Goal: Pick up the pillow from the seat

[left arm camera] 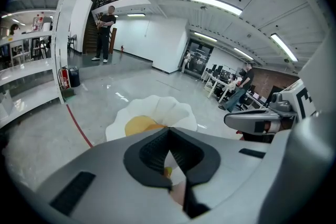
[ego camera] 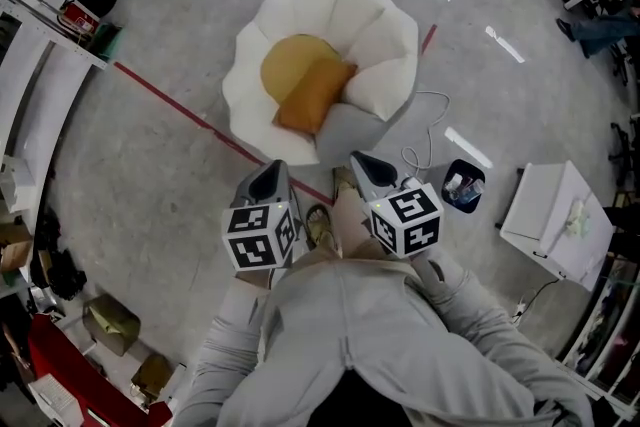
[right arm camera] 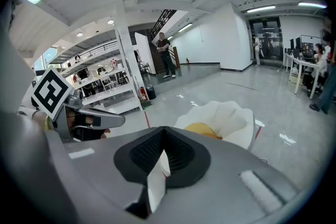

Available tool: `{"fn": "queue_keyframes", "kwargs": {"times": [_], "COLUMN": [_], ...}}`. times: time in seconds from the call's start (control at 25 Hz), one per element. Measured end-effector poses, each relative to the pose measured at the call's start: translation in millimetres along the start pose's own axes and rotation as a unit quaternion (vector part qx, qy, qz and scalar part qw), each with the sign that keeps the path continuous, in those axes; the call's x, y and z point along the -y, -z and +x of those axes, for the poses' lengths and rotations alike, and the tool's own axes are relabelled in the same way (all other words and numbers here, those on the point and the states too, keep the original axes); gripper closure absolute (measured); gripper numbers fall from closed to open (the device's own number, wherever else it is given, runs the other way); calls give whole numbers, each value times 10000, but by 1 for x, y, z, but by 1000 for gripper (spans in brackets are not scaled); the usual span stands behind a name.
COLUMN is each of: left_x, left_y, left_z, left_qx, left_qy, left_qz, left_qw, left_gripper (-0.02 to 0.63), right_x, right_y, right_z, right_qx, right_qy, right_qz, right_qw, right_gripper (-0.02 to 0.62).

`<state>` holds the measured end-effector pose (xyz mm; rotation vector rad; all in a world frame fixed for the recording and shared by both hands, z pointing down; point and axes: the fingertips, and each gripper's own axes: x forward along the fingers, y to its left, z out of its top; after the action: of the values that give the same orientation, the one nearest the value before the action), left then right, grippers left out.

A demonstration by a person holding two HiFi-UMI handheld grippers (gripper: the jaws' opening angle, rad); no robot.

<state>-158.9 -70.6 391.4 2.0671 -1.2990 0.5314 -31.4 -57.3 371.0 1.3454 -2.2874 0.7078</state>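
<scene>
A mustard-orange pillow point(ego camera: 314, 95) lies tilted on the round yellow seat cushion point(ego camera: 285, 61) of a white petal-shaped chair point(ego camera: 375, 75). My left gripper point(ego camera: 272, 169) and right gripper point(ego camera: 362, 161) are held side by side close to my body. Both stop short of the chair's near edge, are shut, and hold nothing. In the left gripper view the closed left gripper point(left arm camera: 168, 131) points at the chair point(left arm camera: 168, 110), with the yellow cushion point(left arm camera: 137, 125) just above the jaws. In the right gripper view the closed right gripper point(right arm camera: 164, 131) faces the chair point(right arm camera: 228, 115).
A red floor line point(ego camera: 165, 98) runs under the chair. A white cable point(ego camera: 428, 130) trails to its right, near a black bin point(ego camera: 462, 186) and a white table point(ego camera: 555, 210). Shelving point(ego camera: 40, 105) and cardboard boxes point(ego camera: 110, 320) stand at left. A person point(left arm camera: 105, 33) stands far off.
</scene>
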Motion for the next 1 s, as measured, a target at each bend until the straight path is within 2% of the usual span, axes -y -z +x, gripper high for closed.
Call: {"fn": "queue_keyframes", "kwargs": {"times": [0.36,0.68,1.0], "left_x": [-13,-18,-26], "left_y": [-5,-14,-11], "left_z": [36,91,156], "left_qx": [-168,-399,-759], "left_qy": [-63,-167,-231], "left_qz": [-70,-15,-99], "left_qw": [9998,9991,9968], "left_gripper": [600,600,600], "right_x": [14,60,105], "right_y": [1,-12,-7], "right_z": [31,67,112], "right_qx": [-258,-315,-537], "right_qy": [-164,-195,-269], "right_qz": [50,240,461], "right_qw": [9995,9990,9971], "right_gripper": [595,595,595]}}
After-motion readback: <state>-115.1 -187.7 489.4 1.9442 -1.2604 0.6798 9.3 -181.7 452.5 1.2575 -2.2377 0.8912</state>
